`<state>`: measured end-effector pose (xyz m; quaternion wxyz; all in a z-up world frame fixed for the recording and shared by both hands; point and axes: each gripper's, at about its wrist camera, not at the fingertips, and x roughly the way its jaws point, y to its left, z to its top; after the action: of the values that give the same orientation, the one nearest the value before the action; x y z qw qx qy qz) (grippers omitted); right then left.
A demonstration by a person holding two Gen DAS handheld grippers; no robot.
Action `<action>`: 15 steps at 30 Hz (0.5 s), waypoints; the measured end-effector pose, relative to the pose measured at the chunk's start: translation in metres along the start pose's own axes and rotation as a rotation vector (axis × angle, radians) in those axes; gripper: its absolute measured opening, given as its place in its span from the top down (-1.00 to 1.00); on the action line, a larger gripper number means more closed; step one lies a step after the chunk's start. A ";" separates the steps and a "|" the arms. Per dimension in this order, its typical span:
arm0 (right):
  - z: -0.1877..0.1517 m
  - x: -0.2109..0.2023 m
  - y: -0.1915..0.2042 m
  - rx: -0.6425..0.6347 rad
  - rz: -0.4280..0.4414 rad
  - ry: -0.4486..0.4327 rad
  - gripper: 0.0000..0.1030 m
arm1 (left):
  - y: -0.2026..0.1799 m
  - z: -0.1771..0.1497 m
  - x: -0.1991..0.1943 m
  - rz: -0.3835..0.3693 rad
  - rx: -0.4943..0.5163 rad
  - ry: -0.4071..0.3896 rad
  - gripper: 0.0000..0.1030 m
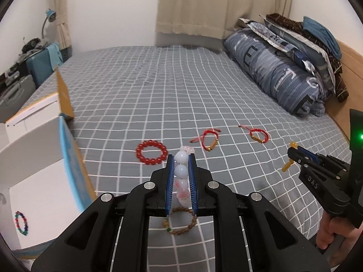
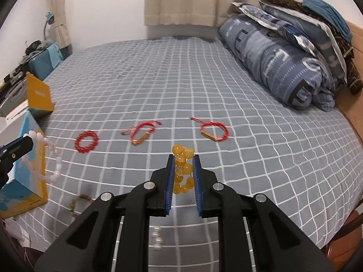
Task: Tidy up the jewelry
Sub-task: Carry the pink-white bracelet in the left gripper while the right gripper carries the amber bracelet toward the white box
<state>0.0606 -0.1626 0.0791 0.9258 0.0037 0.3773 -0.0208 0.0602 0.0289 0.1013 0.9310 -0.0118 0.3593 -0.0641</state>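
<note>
The bed [image 1: 204,90] wears a grey sheet crossed by a white grid. On it lie a red bead bracelet [image 1: 151,155] and two red cord bracelets [image 1: 209,139], each with a gold-coloured tube; a brown wooden-bead bracelet [image 1: 181,221] carries one green bead. The left gripper [image 1: 181,158], black with blue pads, holds pale pink and milky white beads [image 1: 181,172]. The right gripper [image 2: 183,158], coloured alike, holds amber-yellow beads [image 2: 182,170]. The rolled duvet [image 1: 279,74] is blue-grey with paler stripes and lettering. The curtains [image 1: 204,4] are beige. A box [image 2: 25,181] shows blue and yellow sides; inside it, blurred, sits what seems a multicoloured bracelet [image 1: 21,225]
</note>
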 end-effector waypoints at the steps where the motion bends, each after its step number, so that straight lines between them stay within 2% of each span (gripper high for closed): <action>1: 0.002 -0.003 0.007 -0.007 0.010 -0.005 0.71 | 0.004 0.000 -0.004 0.004 -0.003 -0.005 0.77; 10: 0.016 -0.028 0.084 -0.090 0.105 -0.044 0.71 | 0.053 -0.002 -0.052 0.064 -0.066 -0.051 0.77; 15: 0.021 -0.044 0.138 -0.166 0.168 -0.066 0.71 | 0.086 -0.007 -0.074 0.122 -0.112 -0.068 0.77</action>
<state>0.0492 -0.0238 0.1235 0.9334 -0.0419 0.3454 0.0880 0.0107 0.1240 0.1396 0.9427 -0.0443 0.3303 0.0135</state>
